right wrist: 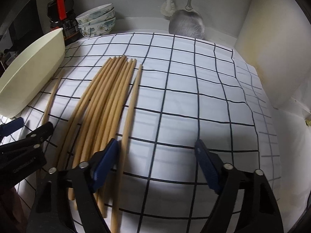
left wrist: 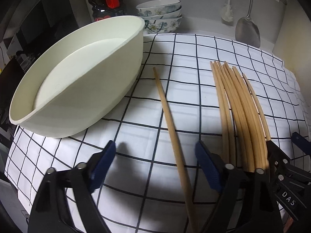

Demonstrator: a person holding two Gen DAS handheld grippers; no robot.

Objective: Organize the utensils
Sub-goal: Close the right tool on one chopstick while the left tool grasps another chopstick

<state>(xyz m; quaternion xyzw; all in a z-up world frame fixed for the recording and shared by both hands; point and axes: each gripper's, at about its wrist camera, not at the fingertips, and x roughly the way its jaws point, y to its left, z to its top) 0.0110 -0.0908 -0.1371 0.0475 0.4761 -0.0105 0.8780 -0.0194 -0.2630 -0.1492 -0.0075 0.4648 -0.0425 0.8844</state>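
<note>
Only your left view is showing the basin's (left wrist: 77,81) inside. Your left tool (left wrist: 155,155) is hanging spread wide over a lone chopstick (left wrist: 167,116). Your right tool (right wrist: 157,155), equally spread, is holding nothing, its left finger (right wrist: 106,155) lying over the bundle (right wrist: 105,104) on the surface's checked cloth (right wrist: 194,97).

- Cloth (left wrist: 175,101): white, black grid lines.
- Chopsticks (right wrist: 108,101): pale tan wood.
- Basin (left wrist: 77,81), left: cream.
- Stacked bowls (left wrist: 161,15), top: white, blue-green floral.
- Gripper pads (left wrist: 206,167): dark blue.

Bare cloth (right wrist: 194,101) right of chopsticks (right wrist: 108,101), basin (left wrist: 81,89) blocks left, bowls (left wrist: 161,15) at back
</note>
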